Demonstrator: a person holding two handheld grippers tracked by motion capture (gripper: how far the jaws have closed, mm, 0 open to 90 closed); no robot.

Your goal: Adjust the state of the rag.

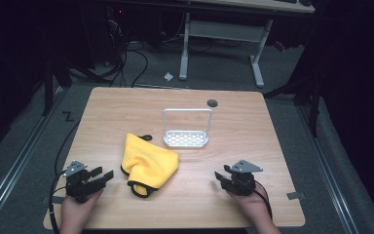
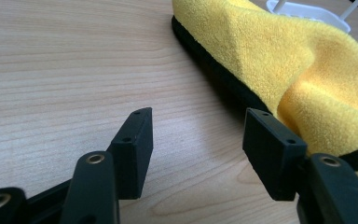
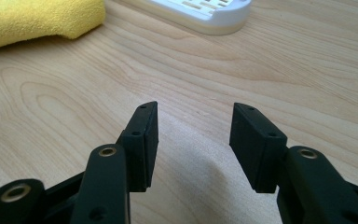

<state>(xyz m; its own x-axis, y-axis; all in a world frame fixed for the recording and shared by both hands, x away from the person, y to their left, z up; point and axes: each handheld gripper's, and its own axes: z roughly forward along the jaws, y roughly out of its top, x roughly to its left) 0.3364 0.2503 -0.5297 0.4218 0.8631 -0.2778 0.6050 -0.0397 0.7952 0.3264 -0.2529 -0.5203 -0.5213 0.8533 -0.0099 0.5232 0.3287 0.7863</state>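
The wooden table [image 1: 243,122] is carrying everything, and its near edge is where the person's two hands are resting, which is leaving the middle free for work. The yellow cloth [image 1: 148,163] is lying crumpled left of the table's centre, folded over itself with its black-trimmed border [image 2: 214,74] showing, so it is offering a raised edge to pinch rather than a flat sheet. Behind it, toward the far edge, the white rack [image 1: 186,129] is standing upright on its slotted base, its rail free, probably waiting as the place to hang the cloth.

The left gripper [image 1: 102,175] is sitting near the near left corner, its jaws spread wide and holding nothing; it is pointing at the cloth's near edge, just beside it but not touching, which suits a first grab. The right gripper [image 1: 220,176] is waiting near the near right side, well apart from the cloth, its jaws also spread and empty, aimed toward the rack.
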